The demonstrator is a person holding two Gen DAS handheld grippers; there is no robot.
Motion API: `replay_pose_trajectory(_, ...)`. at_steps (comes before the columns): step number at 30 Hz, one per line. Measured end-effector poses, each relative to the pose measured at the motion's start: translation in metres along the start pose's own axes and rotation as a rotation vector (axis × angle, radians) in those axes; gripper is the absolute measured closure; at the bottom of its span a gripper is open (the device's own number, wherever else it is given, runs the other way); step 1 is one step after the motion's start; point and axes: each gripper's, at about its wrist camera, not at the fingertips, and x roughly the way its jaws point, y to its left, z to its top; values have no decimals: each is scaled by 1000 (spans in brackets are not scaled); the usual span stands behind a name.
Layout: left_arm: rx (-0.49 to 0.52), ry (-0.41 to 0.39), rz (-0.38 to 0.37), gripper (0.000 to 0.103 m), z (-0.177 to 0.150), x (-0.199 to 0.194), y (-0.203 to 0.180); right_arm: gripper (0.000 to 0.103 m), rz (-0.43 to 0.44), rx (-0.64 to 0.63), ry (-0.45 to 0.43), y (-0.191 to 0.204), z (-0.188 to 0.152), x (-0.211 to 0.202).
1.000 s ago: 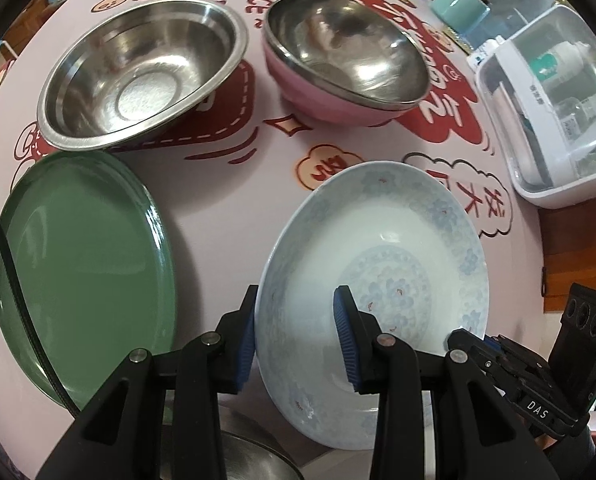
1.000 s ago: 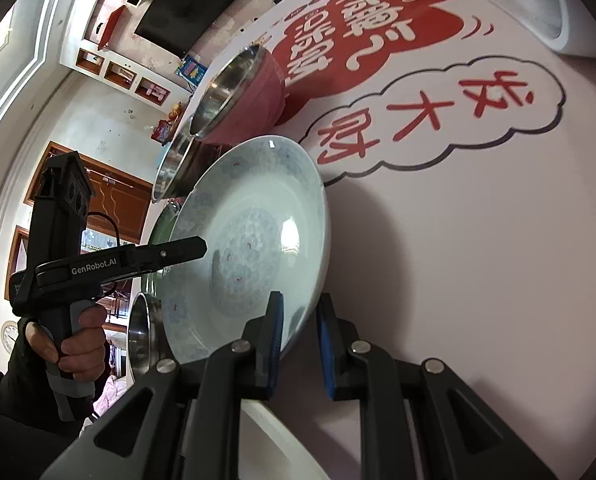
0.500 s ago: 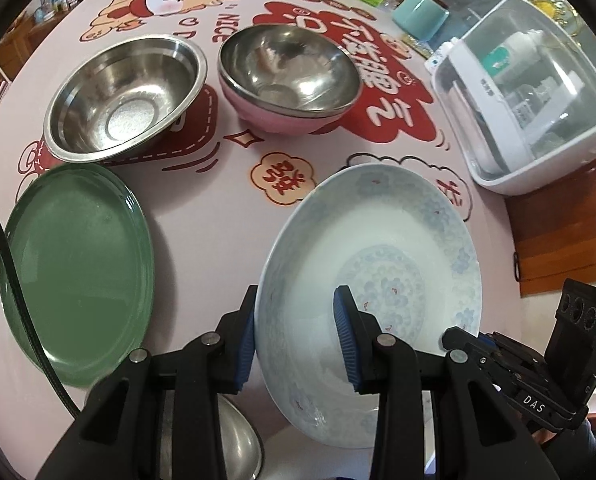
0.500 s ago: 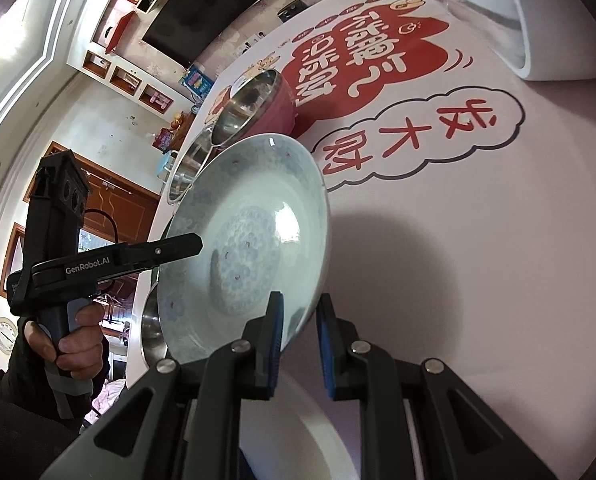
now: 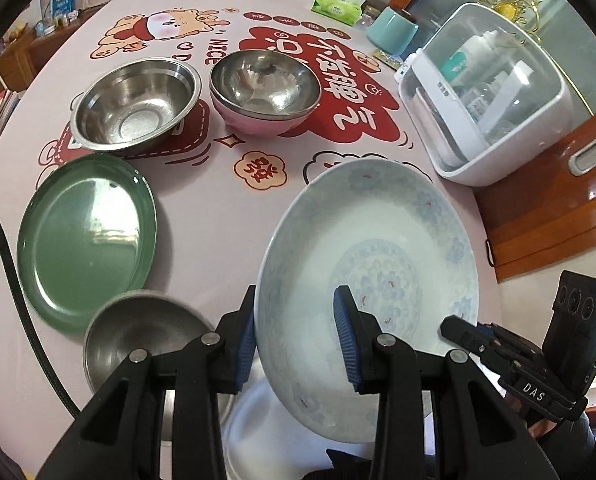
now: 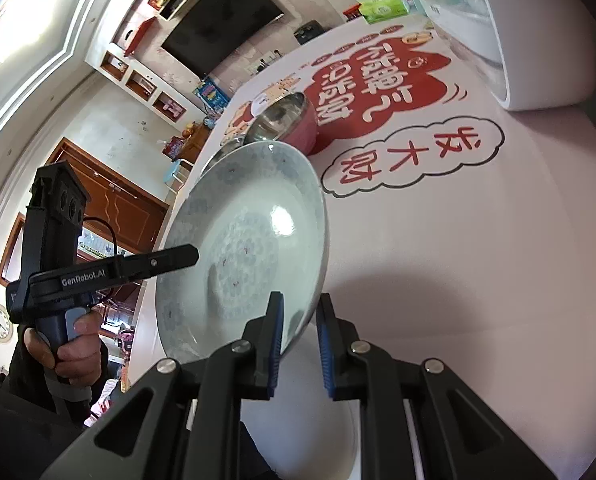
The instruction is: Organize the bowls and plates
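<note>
Patterned plate's up off the table, riding in my right claw!

Over the last second I've lifted it higher: more of the table [image 5: 225, 200] shows now, and a small steel bowl [image 5: 145, 340] has come into sight by the green plate [image 5: 85, 236], so I'd say this plate is headed for a stack. My right claw [image 6: 300, 344] is clamped on the near rim of the blue-patterned plate [image 5: 378, 264], holding it tilted. My left claw [image 5: 293, 344] hangs apart, gripping nothing, its fingers framing the plate's left edge. Further back, the steel bowl [image 5: 135, 104] and the pink bowl [image 5: 263, 90] sit side by side, both empty; the green plate is bare too.
</note>
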Motion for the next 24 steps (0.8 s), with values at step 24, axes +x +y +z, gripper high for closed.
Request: replay_pose_trajectory(24, -19, 14, -3, 69, -87, -27, -5, 87, -32, -145, 84, 30, -47, -29)
